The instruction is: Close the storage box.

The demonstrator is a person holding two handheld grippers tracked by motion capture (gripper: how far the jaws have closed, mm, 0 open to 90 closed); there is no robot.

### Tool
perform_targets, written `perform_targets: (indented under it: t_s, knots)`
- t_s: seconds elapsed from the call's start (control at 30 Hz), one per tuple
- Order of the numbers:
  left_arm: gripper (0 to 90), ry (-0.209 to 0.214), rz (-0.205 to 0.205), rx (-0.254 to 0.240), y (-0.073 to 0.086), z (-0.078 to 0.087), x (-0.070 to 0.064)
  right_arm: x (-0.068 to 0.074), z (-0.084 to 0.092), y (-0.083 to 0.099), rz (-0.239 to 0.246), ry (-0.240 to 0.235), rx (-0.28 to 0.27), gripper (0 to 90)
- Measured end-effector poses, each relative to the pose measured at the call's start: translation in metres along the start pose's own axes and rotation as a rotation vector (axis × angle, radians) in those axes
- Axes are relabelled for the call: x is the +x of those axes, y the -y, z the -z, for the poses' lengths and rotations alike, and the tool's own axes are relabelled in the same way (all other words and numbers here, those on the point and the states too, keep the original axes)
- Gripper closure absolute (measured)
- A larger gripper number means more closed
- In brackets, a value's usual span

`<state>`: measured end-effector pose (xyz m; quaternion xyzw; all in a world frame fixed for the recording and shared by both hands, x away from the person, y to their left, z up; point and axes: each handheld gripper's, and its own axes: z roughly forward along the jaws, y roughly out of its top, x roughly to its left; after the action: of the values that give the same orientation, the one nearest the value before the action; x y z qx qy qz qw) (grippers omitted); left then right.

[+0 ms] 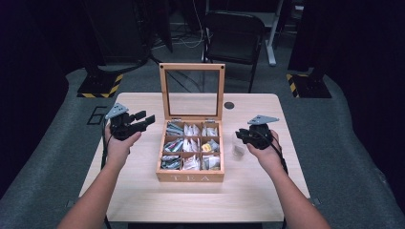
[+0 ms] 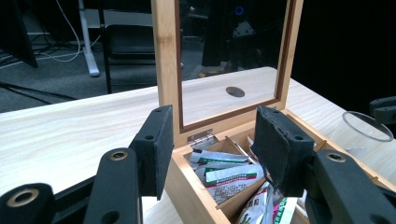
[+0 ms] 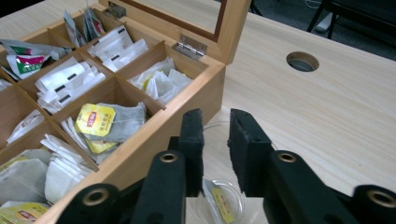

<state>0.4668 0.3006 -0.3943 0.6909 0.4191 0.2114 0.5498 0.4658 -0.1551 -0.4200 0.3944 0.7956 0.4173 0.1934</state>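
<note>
- A tea bag with a yellow tag (image 3: 218, 201) is seen lying inside a clear glass cup (image 1: 238, 144), directly below the right gripper (image 3: 215, 122); the cup is standing on the table just beside the right wall of the tea box.
- The right gripper's jaws are being held slightly apart above the cup, with nothing pinched between the pads.
- The wooden tea box (image 1: 190, 177) is positioned at the middle of the table (image 1: 143, 191), its glass-paned lid (image 1: 192, 90) being held upright at the back; nine compartments of packets and bags are being shown.
- The left gripper (image 2: 212, 140) is being held to the left of the box, its jaws spread and empty, aimed at the box's rear corner.
- A black chair (image 1: 234, 36) is standing beyond the table.
</note>
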Motion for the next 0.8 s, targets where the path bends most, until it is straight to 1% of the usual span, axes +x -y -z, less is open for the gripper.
perform_targets:
  t_s: [0.13, 0.17, 0.23, 0.27, 0.3, 0.37, 0.43, 0.5, 0.53, 0.6, 0.63, 0.67, 0.77, 0.8]
  knots:
    - [47.7, 0.000, 0.000, -0.002, -0.001, 0.001, 0.000, 0.003, 0.002, -0.008, 0.000, -0.009, -0.011, 62.0]
    - [47.7, 0.000, 0.001, -0.002, -0.001, 0.001, 0.000, 0.003, 0.002, -0.010, -0.004, -0.019, -0.009, 60.0]
    - [47.6, 0.001, 0.003, -0.003, -0.001, 0.001, 0.000, 0.004, 0.002, -0.014, 0.009, -0.030, -0.009, 56.5]
    - [47.6, 0.001, 0.002, -0.005, -0.001, 0.002, 0.000, 0.005, 0.002, -0.016, 0.014, -0.028, -0.009, 54.4]
    - [47.5, 0.001, 0.002, -0.005, -0.001, 0.002, 0.000, 0.005, 0.002, -0.016, 0.014, -0.028, -0.009, 54.4]
    - [47.3, 0.000, -0.001, -0.006, -0.001, 0.002, 0.000, 0.008, 0.002, -0.021, 0.029, -0.027, -0.019, 51.4]
    - [47.2, 0.000, -0.003, -0.005, -0.002, 0.002, 0.000, 0.009, 0.002, -0.023, 0.027, -0.031, -0.017, 50.6]
    - [46.9, -0.002, -0.003, -0.009, -0.003, 0.003, 0.001, 0.010, 0.003, -0.027, 0.037, -0.032, -0.016, 48.8]
    - [46.8, -0.001, -0.005, -0.005, -0.003, 0.004, 0.001, 0.011, 0.003, -0.030, 0.041, -0.022, -0.021, 45.2]
    - [46.7, -0.004, -0.007, -0.006, -0.004, 0.004, 0.001, 0.011, 0.003, -0.033, 0.055, -0.002, -0.033, 43.5]
    - [46.6, -0.006, -0.006, -0.006, -0.003, 0.004, 0.001, 0.011, 0.003, -0.035, 0.046, -0.004, -0.033, 42.4]
    - [46.4, -0.007, -0.004, -0.004, -0.003, 0.004, 0.002, 0.011, 0.002, -0.037, 0.037, -0.015, -0.032, 41.4]
    - [45.9, -0.011, -0.006, -0.006, -0.004, 0.003, 0.002, 0.012, 0.001, -0.042, 0.029, -0.039, -0.027, 39.1]
    - [45.6, -0.010, -0.004, -0.006, -0.004, 0.003, 0.002, 0.012, 0.001, -0.043, 0.015, -0.048, -0.028, 38.1]
